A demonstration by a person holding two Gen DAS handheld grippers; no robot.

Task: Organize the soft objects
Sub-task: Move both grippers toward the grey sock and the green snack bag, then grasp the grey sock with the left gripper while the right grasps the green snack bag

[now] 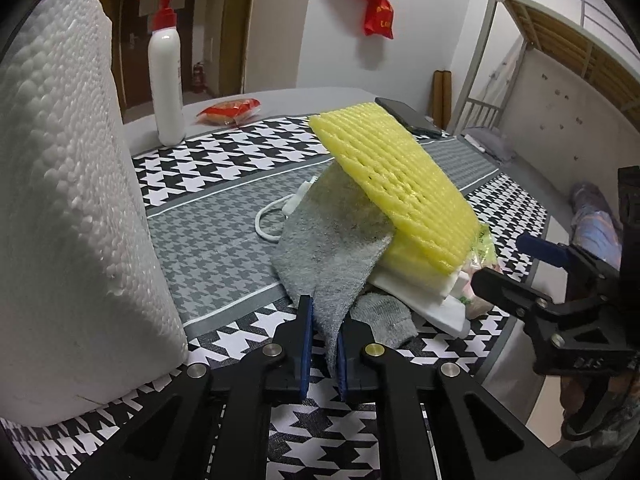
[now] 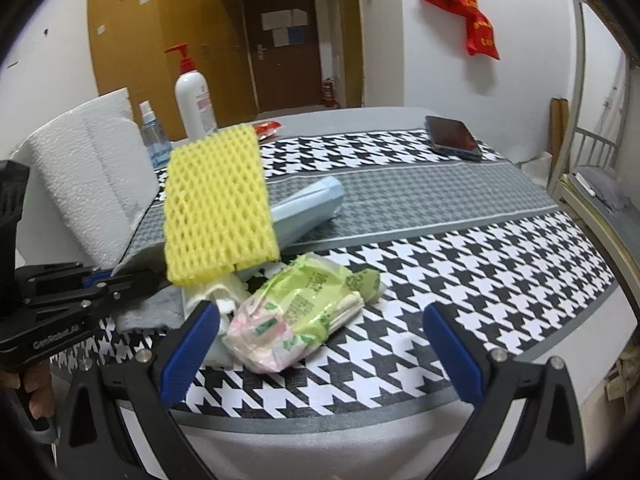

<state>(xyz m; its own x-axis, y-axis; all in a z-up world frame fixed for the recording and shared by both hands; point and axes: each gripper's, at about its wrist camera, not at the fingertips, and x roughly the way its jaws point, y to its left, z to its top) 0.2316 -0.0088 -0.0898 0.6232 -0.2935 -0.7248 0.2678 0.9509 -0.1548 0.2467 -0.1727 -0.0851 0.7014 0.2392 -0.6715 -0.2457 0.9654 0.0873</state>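
A grey sock rises out of a pile on the houndstooth tablecloth, and my left gripper is shut on its lower end, blue pads pressing both sides. A yellow foam net leans on the sock, over white foam pieces. A second grey sock lies just beyond the pads. In the right wrist view my right gripper stands open, a green tissue pack lying just ahead between its blue pads. The yellow foam net and left gripper show to its left.
A paper towel roll stands close on the left. Further back are a lotion bottle, a spray bottle, a red snack packet and a phone. A pale-blue face mask lies behind the pile. The table edge is near.
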